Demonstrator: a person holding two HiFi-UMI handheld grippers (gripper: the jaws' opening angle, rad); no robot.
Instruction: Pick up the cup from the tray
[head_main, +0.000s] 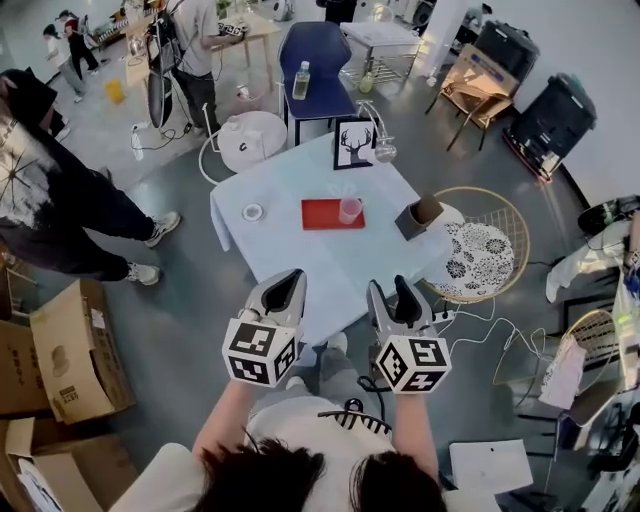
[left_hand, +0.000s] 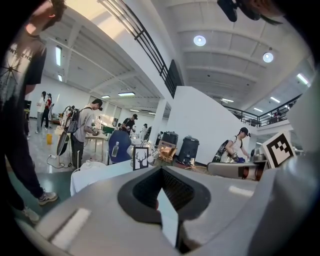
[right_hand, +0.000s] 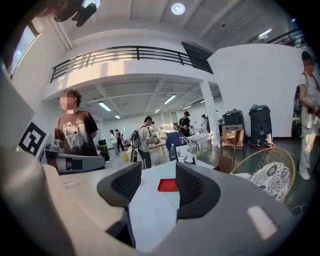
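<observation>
Cup (head_main: 350, 209), translucent, stands on the right end of the red tray (head_main: 320, 215) at mid-table (head_main: 290, 255), well ahead of my tongs. It's at about 1 o'clock from the left gripper (head_main: 291, 278) and 11 o'clock from the right gripper (head_main: 390, 287). Left jaws are pressed together, empty. Right jaws stand moderately apart, with nothing between them.
</observation>
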